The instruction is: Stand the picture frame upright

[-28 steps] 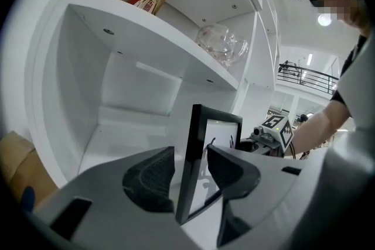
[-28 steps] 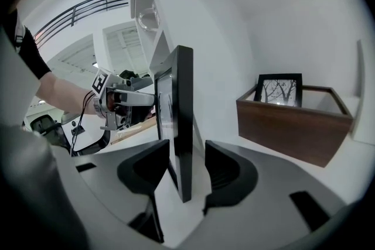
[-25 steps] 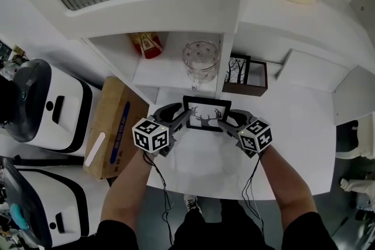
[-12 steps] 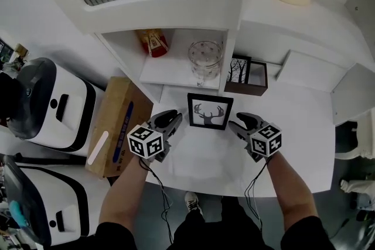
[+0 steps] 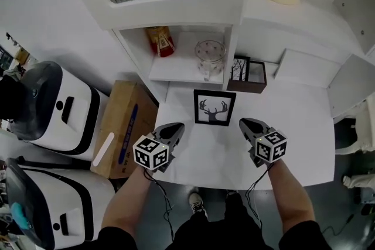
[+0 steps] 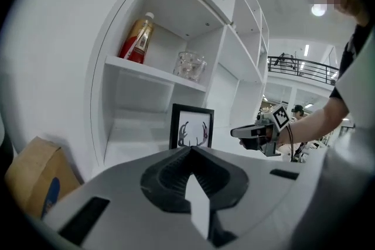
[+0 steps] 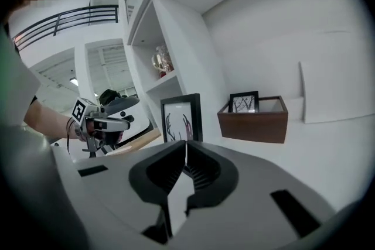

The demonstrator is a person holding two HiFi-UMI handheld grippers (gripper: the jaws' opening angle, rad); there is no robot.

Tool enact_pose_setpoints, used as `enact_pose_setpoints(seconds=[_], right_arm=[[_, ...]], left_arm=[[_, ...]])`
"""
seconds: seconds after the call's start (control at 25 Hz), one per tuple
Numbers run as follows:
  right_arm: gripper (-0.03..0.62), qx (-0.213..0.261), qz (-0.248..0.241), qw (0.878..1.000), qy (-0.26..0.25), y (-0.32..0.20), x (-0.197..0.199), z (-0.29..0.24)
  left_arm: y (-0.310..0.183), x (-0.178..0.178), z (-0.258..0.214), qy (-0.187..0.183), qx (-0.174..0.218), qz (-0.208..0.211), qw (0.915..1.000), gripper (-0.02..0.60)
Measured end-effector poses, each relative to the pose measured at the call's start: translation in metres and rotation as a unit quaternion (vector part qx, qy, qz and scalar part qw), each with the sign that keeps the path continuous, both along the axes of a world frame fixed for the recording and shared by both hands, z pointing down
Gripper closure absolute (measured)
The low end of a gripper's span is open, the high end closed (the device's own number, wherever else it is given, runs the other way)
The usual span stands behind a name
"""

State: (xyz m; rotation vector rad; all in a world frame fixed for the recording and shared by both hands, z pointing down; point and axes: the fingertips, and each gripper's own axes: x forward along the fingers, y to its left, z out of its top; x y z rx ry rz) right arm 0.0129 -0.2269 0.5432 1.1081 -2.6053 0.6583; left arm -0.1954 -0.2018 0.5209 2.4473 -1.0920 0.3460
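Observation:
The black picture frame (image 5: 214,107) with a deer-antler print stands upright on the white table (image 5: 299,126), just in front of the shelf unit, and nothing touches it. It also shows in the left gripper view as the frame (image 6: 191,126) and in the right gripper view as the frame (image 7: 180,119). My left gripper (image 5: 175,127) is shut and empty, a short way to the near left of the frame. My right gripper (image 5: 245,124) is shut and empty at the frame's near right. In the gripper views, the left gripper (image 6: 190,150) and right gripper (image 7: 185,143) show their jaws pressed together.
A brown wooden box (image 5: 246,75) holding a tree picture sits behind the frame on the right. On the shelf stand a glass jar (image 5: 210,55) and a red bottle (image 5: 161,41). A cardboard box (image 5: 123,126) and white machines (image 5: 53,108) lie left of the table.
Both grippers let go of the frame's sides, drew back toward me and shut. The frame stays standing on its own.

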Motion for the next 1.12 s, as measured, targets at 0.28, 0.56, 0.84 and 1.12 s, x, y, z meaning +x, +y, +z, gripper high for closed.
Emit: enact_pose_setpoints(seconds=[0.28,0.56,0.84,1.12], right_arm=[[0.588,0.014,0.017,1.0,0.0,0.036,-0.013,-0.025],[0.589,0.026,0.039,0.999,-0.016,0.078,-0.026,-0.055],[0.591,0.043,0.064,0.997,-0.028,0.125,-0.033,-0.083],[0.591,0.052,0.076,0.995,-0.031,0.182,-0.046,-0.098]], left_arm=[[0.036,0.0,-0.02,0.014,0.009,-0.004,0.9999,0.577],[0.082,0.0,-0.049,0.02,0.029,0.009,0.9993,0.577],[0.131,0.002,-0.072,0.018,0.05,0.023,0.9983,0.577],[0.176,0.005,-0.085,0.032,0.059,0.041,0.9969,0.577]])
